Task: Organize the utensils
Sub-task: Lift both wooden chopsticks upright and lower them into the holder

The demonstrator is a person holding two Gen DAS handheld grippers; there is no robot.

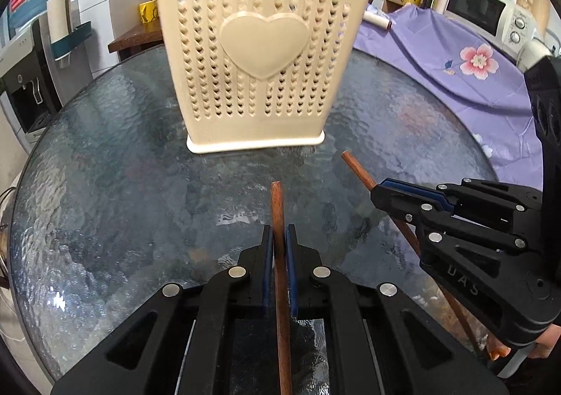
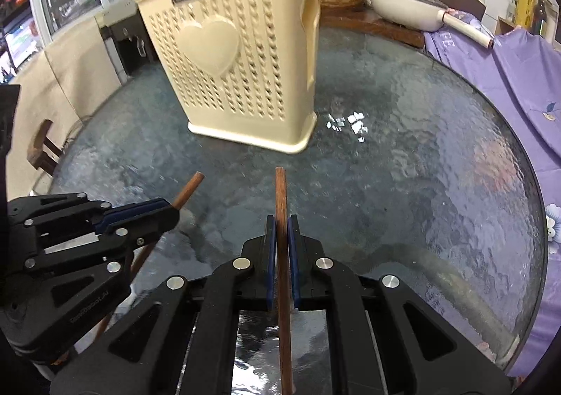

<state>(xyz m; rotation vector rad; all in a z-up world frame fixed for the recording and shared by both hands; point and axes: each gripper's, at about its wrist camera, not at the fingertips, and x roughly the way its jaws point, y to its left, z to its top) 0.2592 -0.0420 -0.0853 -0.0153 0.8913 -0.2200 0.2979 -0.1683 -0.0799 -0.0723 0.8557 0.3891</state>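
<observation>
Round glass table, textured top, wet-looking glare. Purple flowered cloth draped over the far right side. Microwave behind it in the left wrist view; white pan w/ lid on a wooden counter in the right wrist view.

Cream plastic holder stands upright mid-table, heart on front, perforated walls. Already has wooden spoons and handles sticking out the top. Goal spot for the sticks, by my read.

Left gripper: blue pads pinched narrow on a brown chopstick. Stick runs fwd between the fingers, tip pointing at the holder's base, short of it, not touching.

Right gripper: same story, pads closed tight on a second chopstick, tip aimed toward the holder's near corner, well short. Each gripper shows in the other's view, side by side, near but apart. Sticks angle toward each other, tips not touching.

Handling, judged: chopsticks light, stiff, thin wood, smooth round shaft. Prone to swivel or slide in flat pads if bumped. Both grips sit a fair way back from the fwd tip w/ plenty of stick trailing behind, so there's leverage on either side. Can't tell if that's true mid-length; rear ends run out of frame. Holder is light plastic, could skid on glass if a tip knocks the wall. Better to come in over the rim and drop tip-first than push in from the side.
</observation>
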